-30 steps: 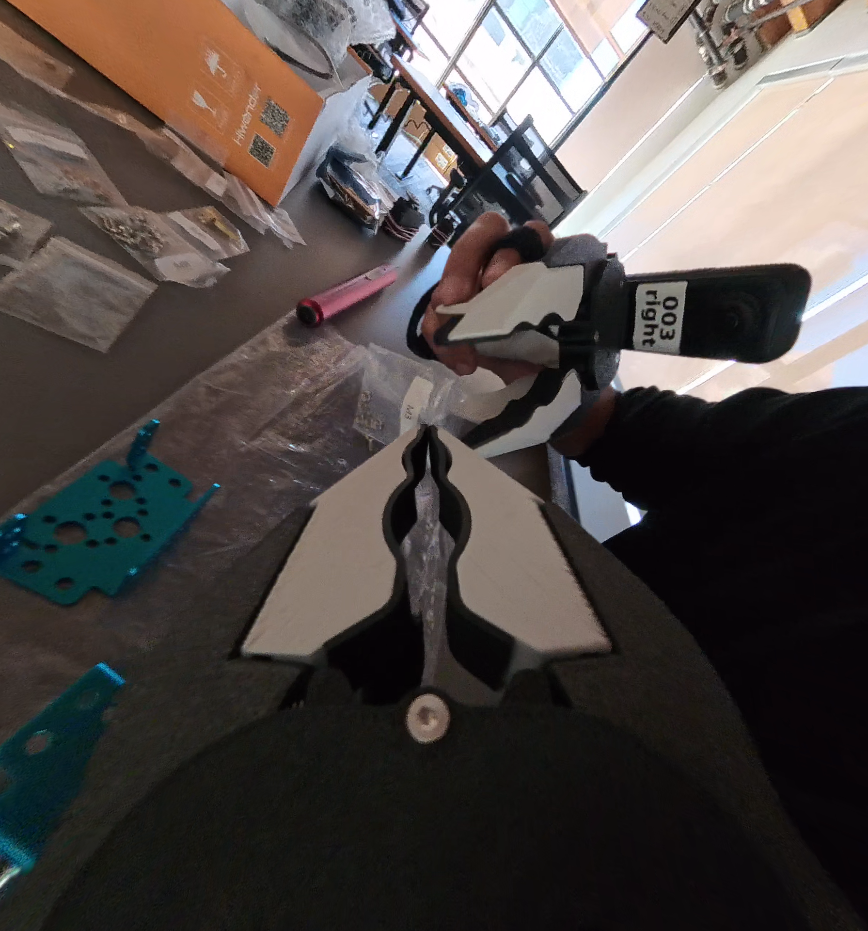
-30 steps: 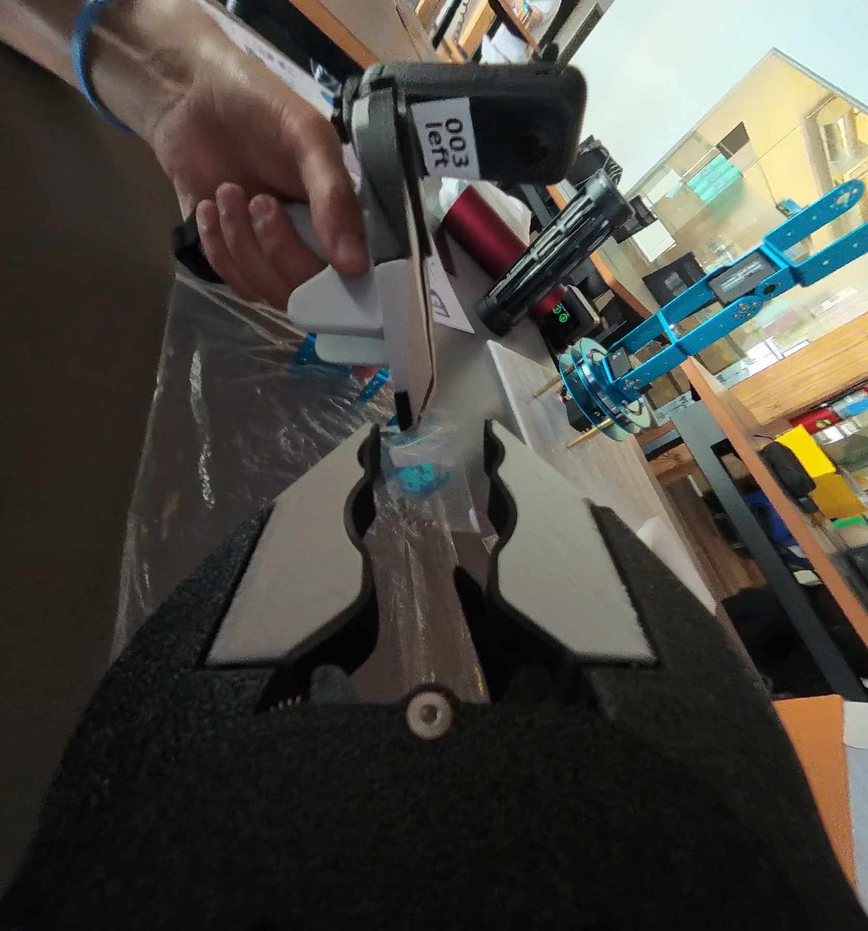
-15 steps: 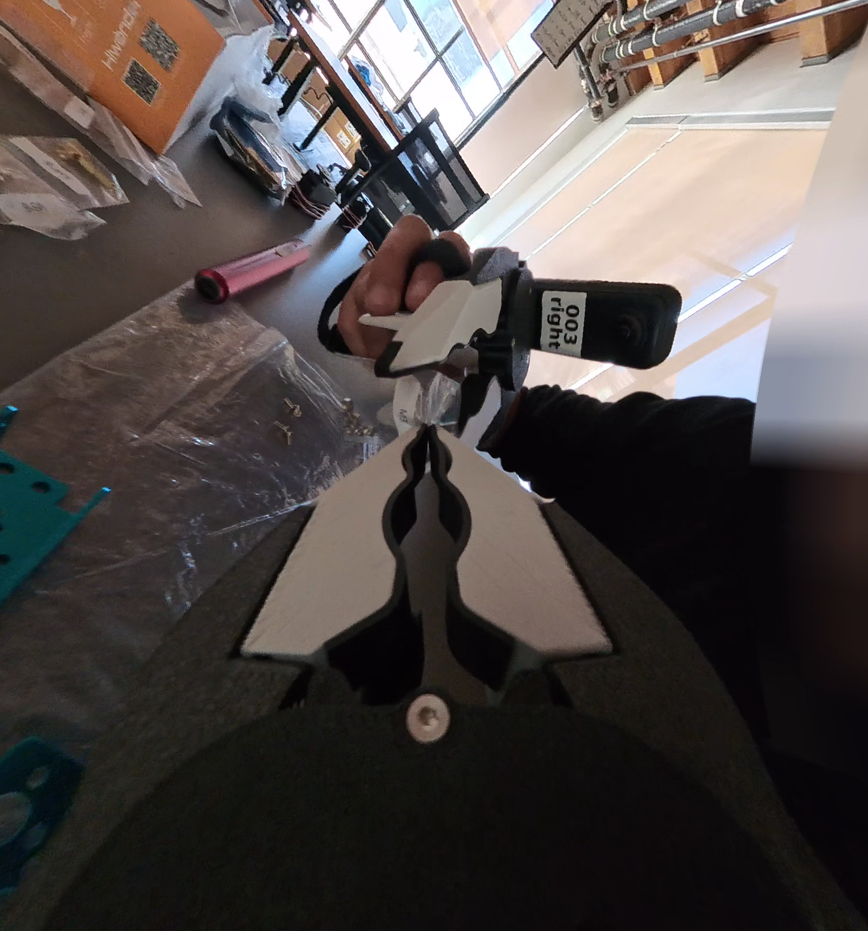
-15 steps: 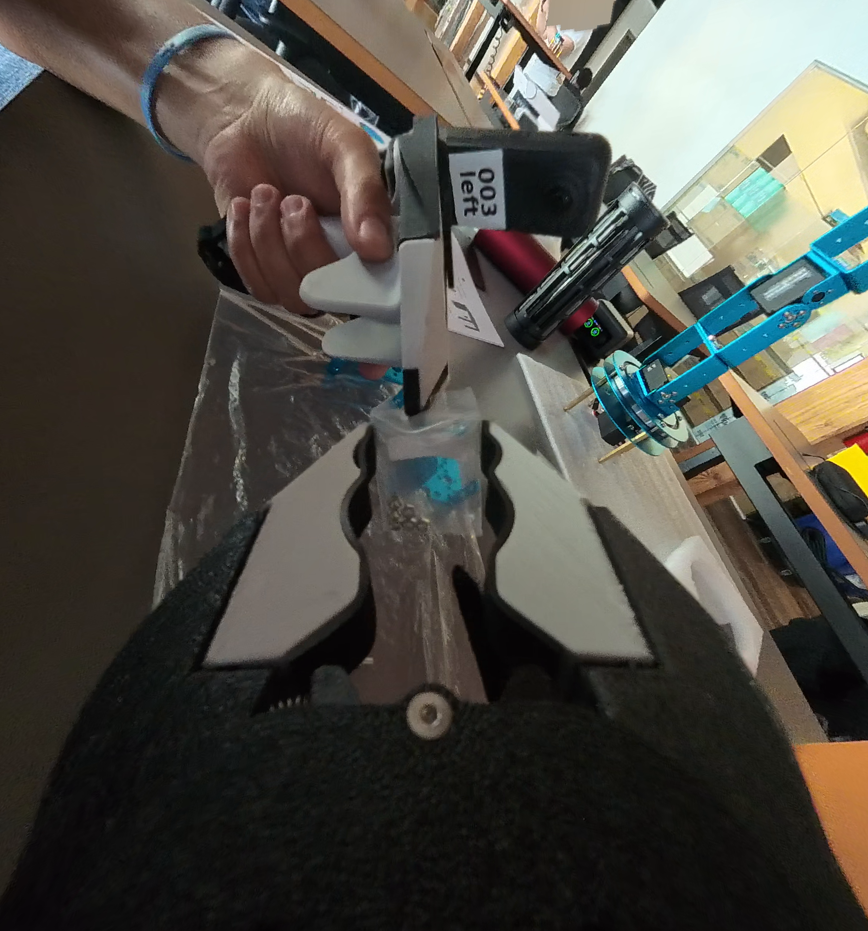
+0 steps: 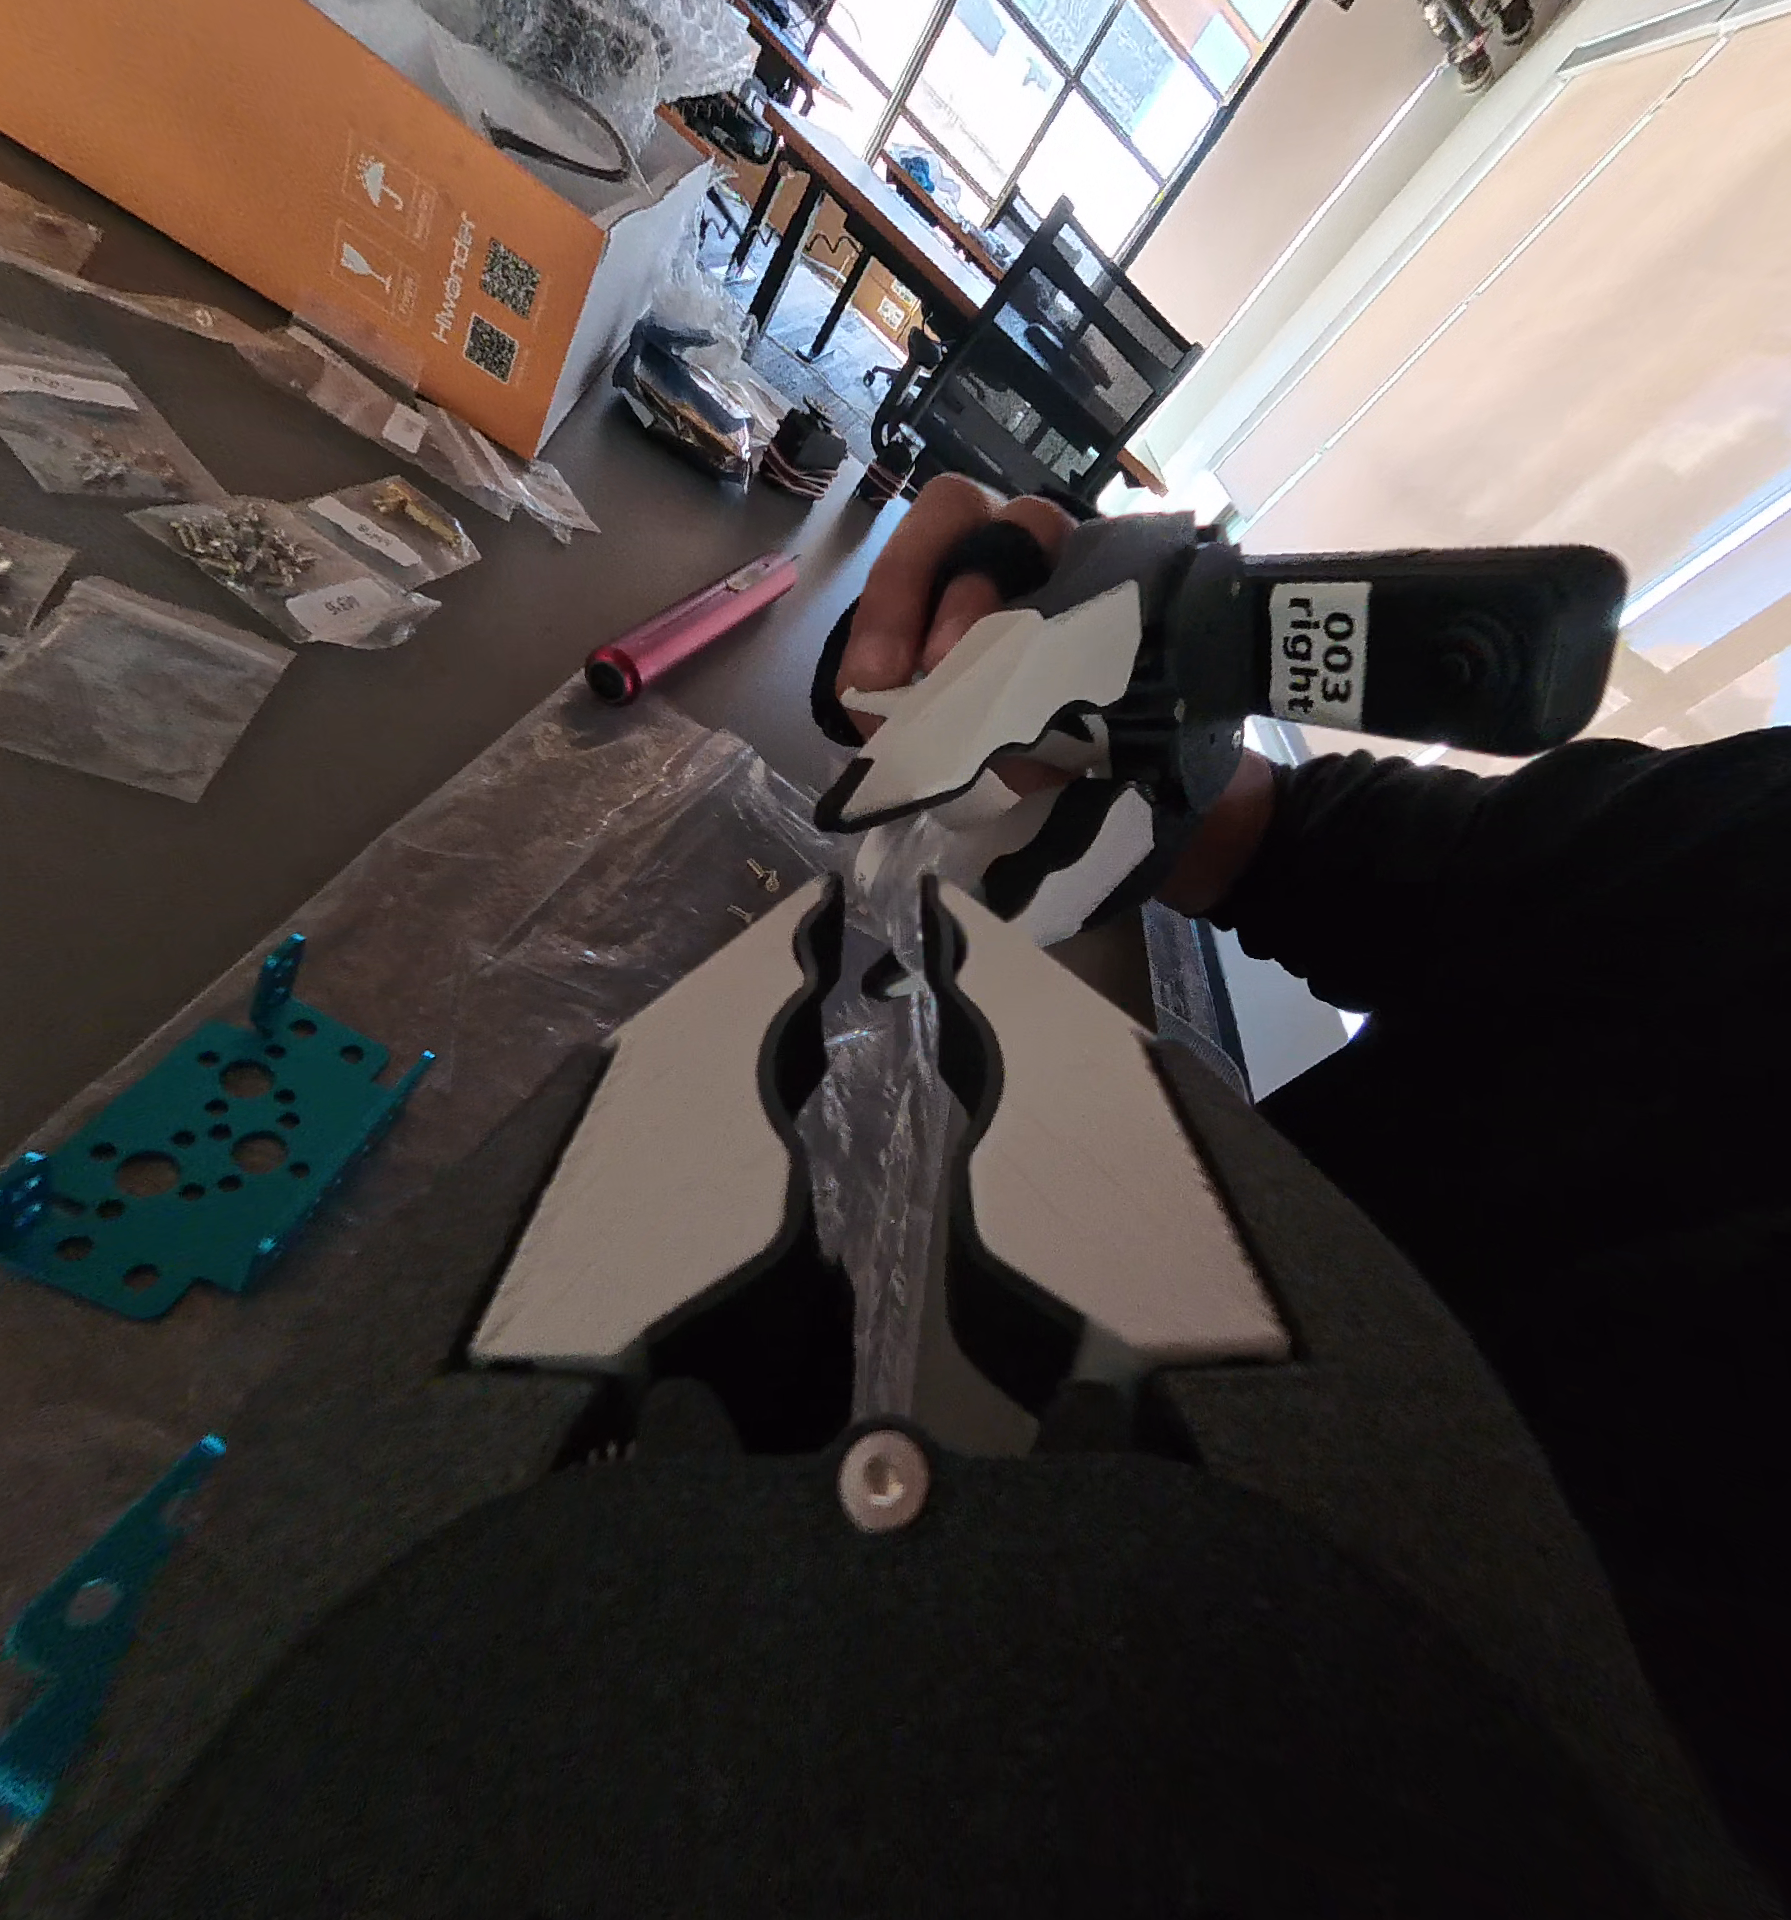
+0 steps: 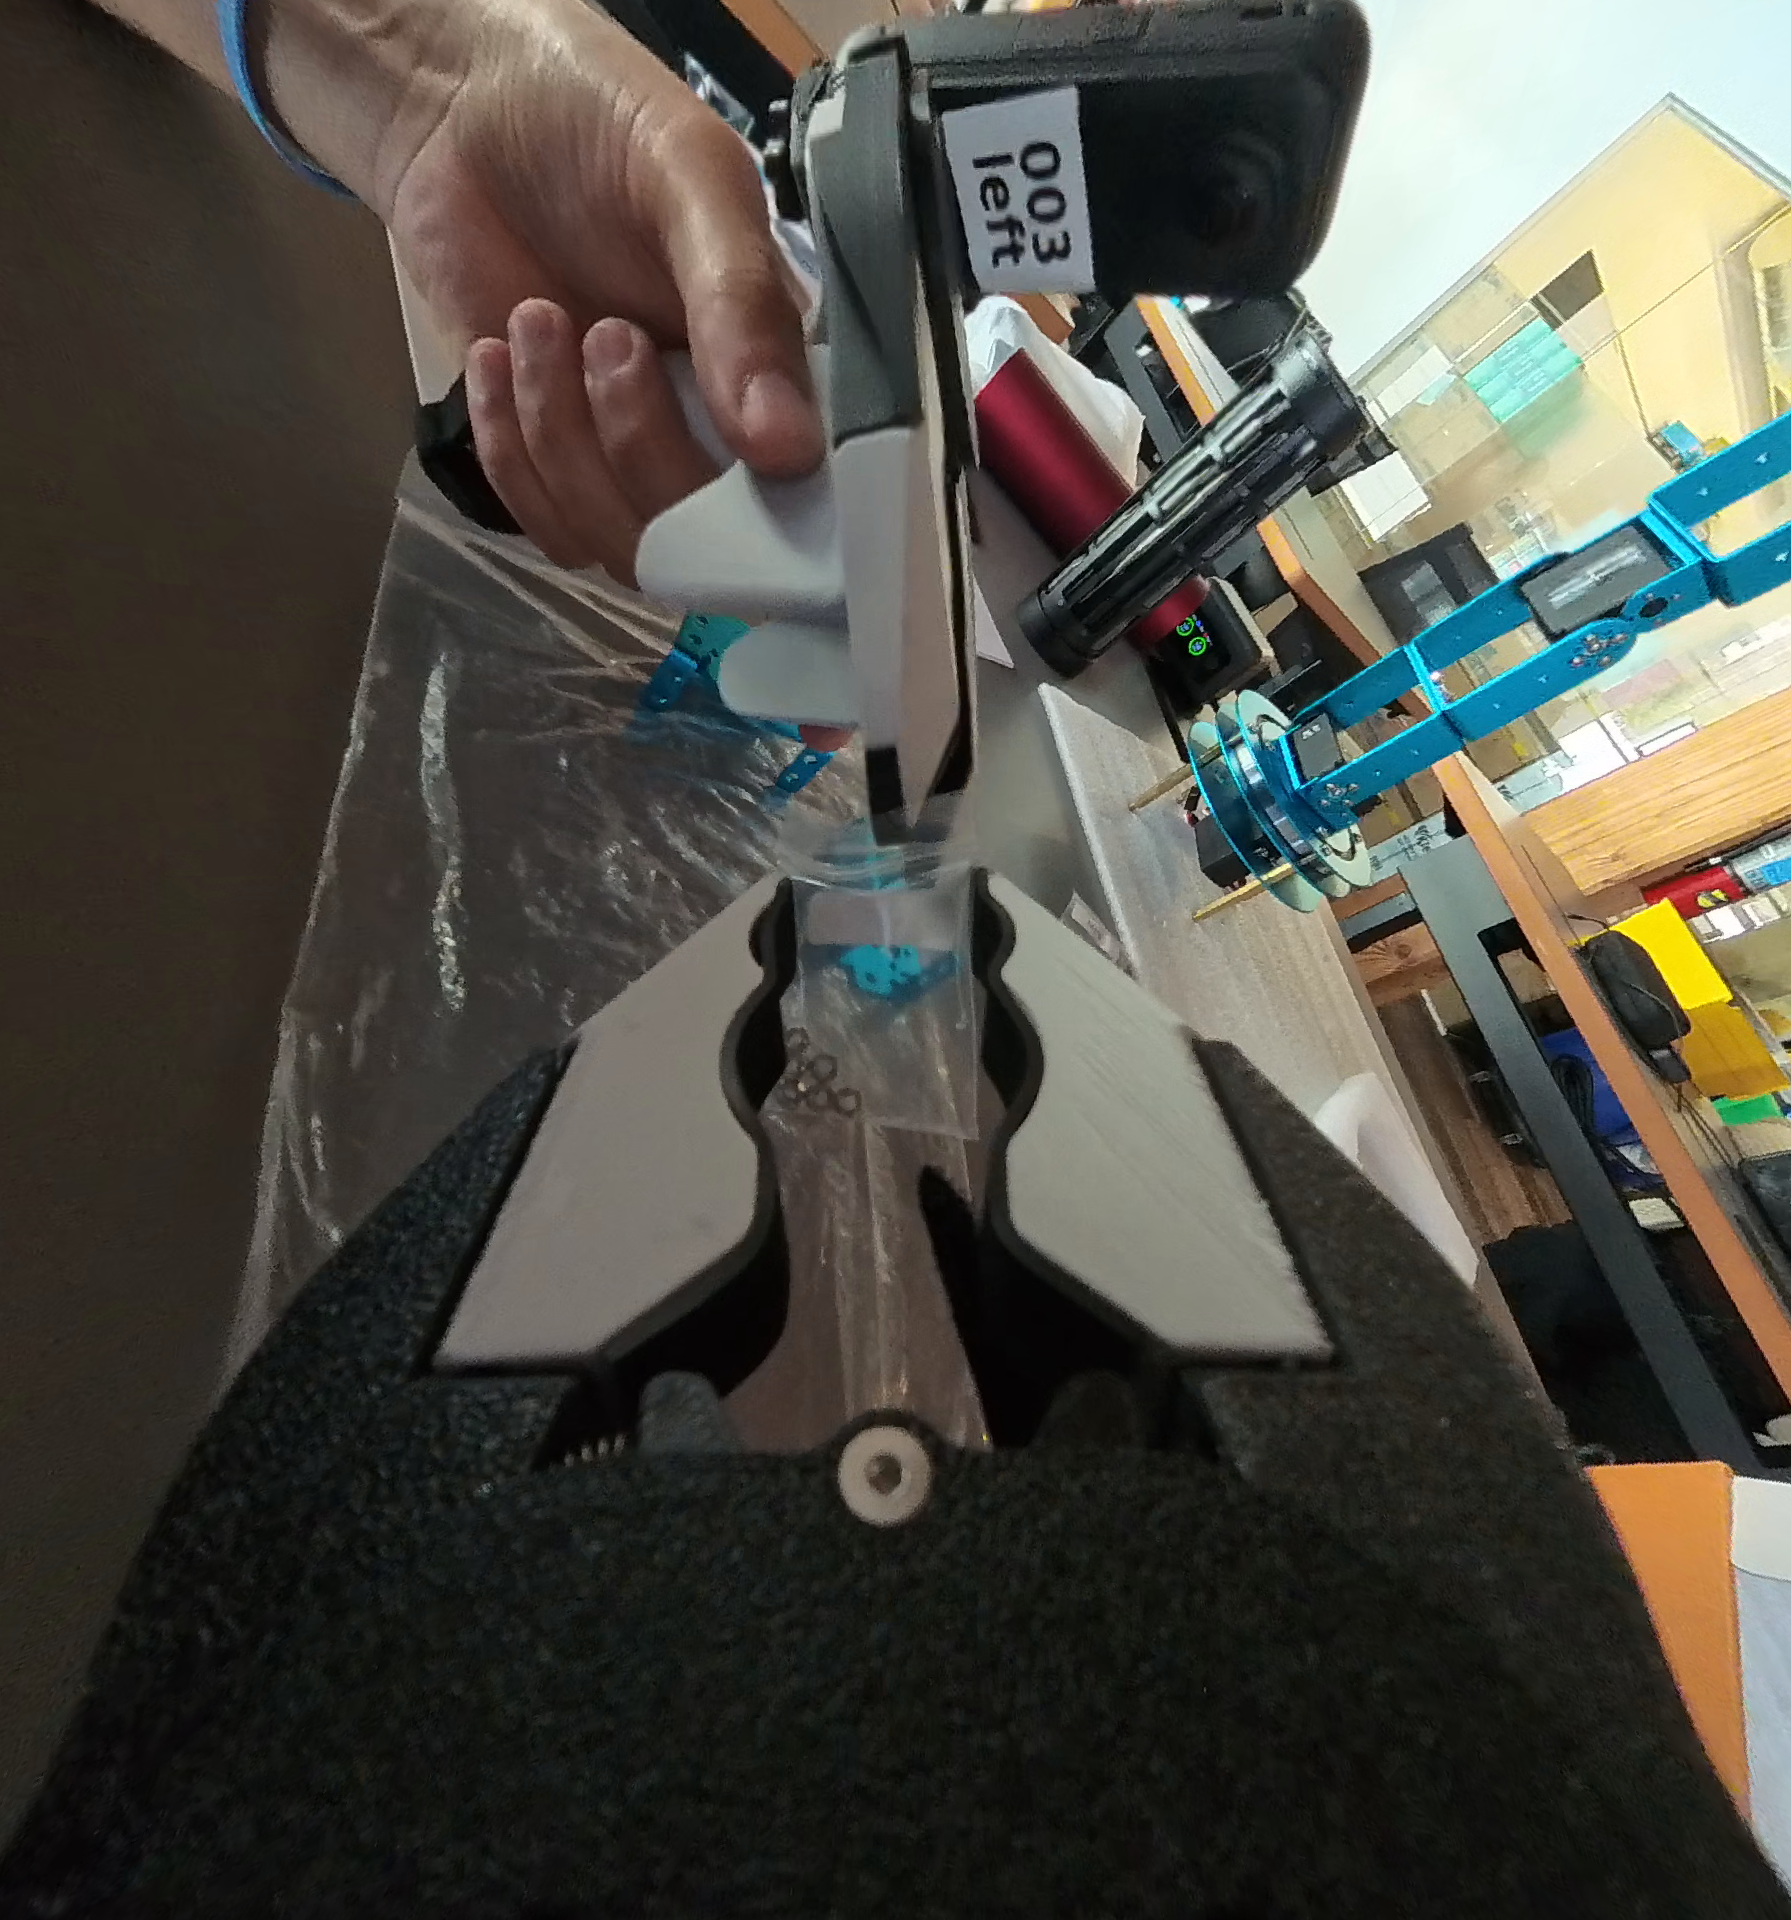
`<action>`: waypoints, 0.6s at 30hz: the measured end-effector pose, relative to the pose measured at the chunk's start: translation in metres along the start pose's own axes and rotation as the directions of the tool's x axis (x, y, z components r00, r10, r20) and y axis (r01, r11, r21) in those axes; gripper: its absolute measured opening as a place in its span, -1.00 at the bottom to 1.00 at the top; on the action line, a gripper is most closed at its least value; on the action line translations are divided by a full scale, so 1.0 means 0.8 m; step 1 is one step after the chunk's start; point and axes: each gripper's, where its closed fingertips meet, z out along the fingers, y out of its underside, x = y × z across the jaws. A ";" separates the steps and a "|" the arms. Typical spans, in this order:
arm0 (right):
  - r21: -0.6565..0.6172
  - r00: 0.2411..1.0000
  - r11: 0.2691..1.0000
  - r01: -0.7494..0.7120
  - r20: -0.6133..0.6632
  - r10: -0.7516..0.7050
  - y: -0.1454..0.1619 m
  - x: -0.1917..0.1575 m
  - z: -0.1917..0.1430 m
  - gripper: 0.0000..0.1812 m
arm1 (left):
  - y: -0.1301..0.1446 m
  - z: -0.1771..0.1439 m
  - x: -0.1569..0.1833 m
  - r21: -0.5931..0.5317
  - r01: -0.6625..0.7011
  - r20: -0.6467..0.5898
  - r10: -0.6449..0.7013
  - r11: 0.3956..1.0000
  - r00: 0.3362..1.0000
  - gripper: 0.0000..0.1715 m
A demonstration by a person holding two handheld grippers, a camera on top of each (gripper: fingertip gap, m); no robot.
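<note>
A small clear plastic bag [image 5: 875,1143] runs between the fingers of my left gripper [image 5: 880,888]. Its jaws are nearly closed, and the bunched bag fills the narrow gap. In the right wrist view the bag [image 6: 901,997] hangs from the left gripper's tip [image 6: 906,800]. It holds several small black rings [image 6: 818,1086], and a blue piece shows through it. My right gripper [image 6: 880,904] is open, with one finger on each side of the bag. In the left wrist view its white fingers [image 5: 984,686] stand apart just beyond my left tips.
A clear plastic sheet [image 5: 558,883] covers the dark table, with two loose screws [image 5: 756,883] on it. Blue perforated brackets [image 5: 195,1164] [image 5: 91,1621] lie left. Screw bags [image 5: 247,545], a pink cylinder [image 5: 693,629] and an orange box [image 5: 299,187] lie farther. A blue robot arm [image 6: 1493,644] stands right. Left and right tips are no more than a few centimetres apart.
The bag now reaches deep between my left fingers, whose tips have parted slightly. My right fingers have narrowed around the bag. Both grippers have drawn closer together.
</note>
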 end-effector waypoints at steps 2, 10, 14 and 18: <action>-0.007 1.000 1.000 0.009 -0.002 -0.009 0.001 -0.001 0.001 -0.65 | 0.003 0.002 -0.003 -0.009 -0.013 0.020 0.013 1.000 1.000 -0.85; -0.092 0.998 0.994 0.059 -0.013 -0.060 0.020 -0.003 0.008 -0.65 | 0.010 0.000 -0.032 -0.104 -0.220 0.270 0.240 0.970 0.932 -0.88; -0.093 0.999 0.995 0.038 -0.017 -0.040 0.021 -0.001 0.009 -0.65 | 0.010 0.000 -0.026 -0.097 -0.221 0.242 0.238 0.970 0.940 -0.87; -0.081 0.999 0.996 0.035 -0.010 -0.036 0.017 -0.004 0.009 -0.65 | 0.014 0.005 -0.019 -0.083 -0.182 0.188 0.195 0.980 0.963 -0.87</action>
